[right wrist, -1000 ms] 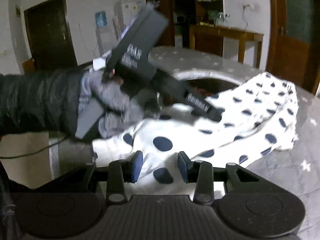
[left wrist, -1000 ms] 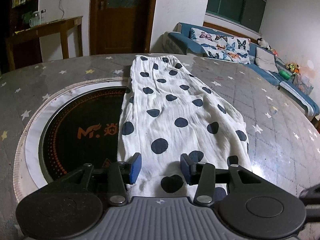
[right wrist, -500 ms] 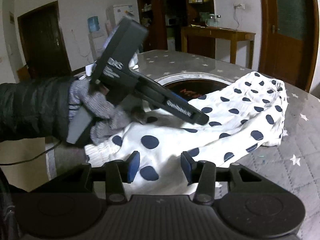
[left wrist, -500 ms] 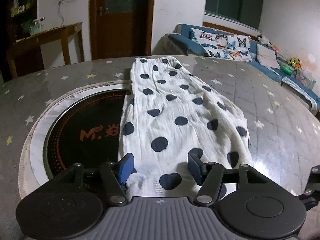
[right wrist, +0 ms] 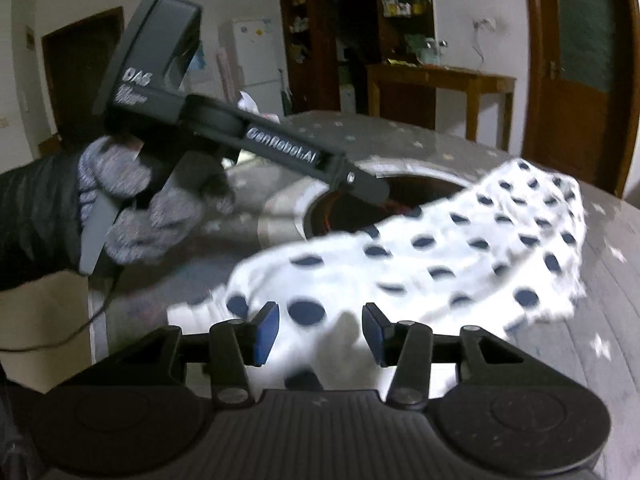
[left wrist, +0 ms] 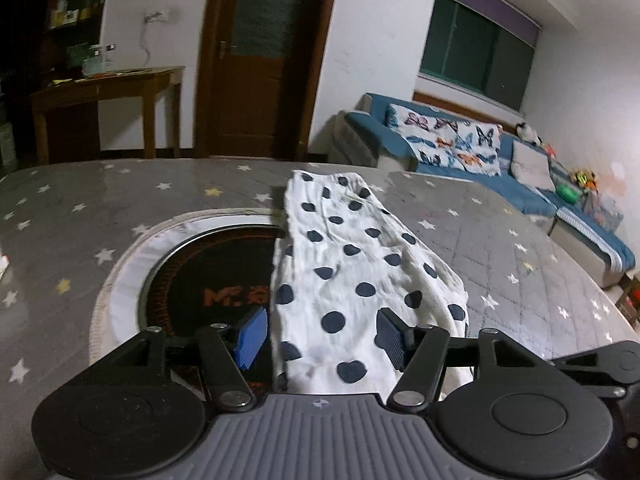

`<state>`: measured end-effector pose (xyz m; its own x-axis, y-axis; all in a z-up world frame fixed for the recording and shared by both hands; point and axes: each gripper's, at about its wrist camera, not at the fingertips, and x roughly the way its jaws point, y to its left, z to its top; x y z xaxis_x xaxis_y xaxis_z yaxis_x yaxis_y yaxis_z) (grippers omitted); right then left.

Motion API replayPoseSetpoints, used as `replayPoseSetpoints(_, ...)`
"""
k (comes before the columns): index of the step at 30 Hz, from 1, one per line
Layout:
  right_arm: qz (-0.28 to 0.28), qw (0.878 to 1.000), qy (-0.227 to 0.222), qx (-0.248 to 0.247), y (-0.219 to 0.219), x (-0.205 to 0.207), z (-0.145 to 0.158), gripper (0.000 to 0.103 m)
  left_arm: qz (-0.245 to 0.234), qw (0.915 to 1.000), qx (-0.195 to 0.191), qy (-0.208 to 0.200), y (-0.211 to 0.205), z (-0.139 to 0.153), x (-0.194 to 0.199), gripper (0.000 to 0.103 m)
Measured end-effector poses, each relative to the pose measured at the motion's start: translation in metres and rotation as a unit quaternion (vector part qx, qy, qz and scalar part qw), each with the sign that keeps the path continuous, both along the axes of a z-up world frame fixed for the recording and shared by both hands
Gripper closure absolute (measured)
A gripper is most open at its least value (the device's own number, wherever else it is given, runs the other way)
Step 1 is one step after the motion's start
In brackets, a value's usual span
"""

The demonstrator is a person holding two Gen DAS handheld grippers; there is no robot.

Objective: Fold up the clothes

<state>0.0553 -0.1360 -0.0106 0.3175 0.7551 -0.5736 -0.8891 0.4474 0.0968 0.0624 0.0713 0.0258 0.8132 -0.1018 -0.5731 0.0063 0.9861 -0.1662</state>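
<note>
A white garment with dark blue polka dots (left wrist: 352, 276) lies folded lengthwise on the grey star-patterned table (left wrist: 120, 208); it also shows in the right wrist view (right wrist: 460, 252). My left gripper (left wrist: 320, 340) is open and empty, raised above the garment's near end. My right gripper (right wrist: 320, 334) is open and empty, just above the garment's near end. In the right wrist view the left gripper's black body (right wrist: 280, 148) shows, held by a grey-gloved hand (right wrist: 132, 204), above the table.
A round black hotplate with a white rim (left wrist: 200, 280) is set in the table, partly under the garment's left edge. A blue sofa (left wrist: 480, 160) stands to the right, a wooden side table (left wrist: 108, 92) and door (left wrist: 256, 56) behind.
Both grippers have opened wider and lifted back from the garment's near end. The left gripper has risen, and the garment lies released on the table.
</note>
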Motion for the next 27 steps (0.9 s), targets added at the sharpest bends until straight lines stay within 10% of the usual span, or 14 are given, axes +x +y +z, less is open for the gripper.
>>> replayPoseSetpoints(6, 0.016, 1.000, 0.015, -0.008, 0.030, 0.006, -0.016, 0.059, -0.017, 0.9998, 0.010, 0.005, -0.005, -0.001, -0.015, 0.042)
replayPoseSetpoints(17, 0.000, 1.000, 0.014, -0.008, -0.003, 0.009, 0.001, 0.059, -0.036, 0.9983, 0.035, 0.030, -0.013, -0.025, -0.037, 0.078)
replayPoseSetpoints(27, -0.113, 0.994, 0.013, -0.004, -0.037, 0.105, 0.023, 0.059, -0.040, 0.9958, 0.068, 0.047, -0.021, -0.039, -0.037, 0.077)
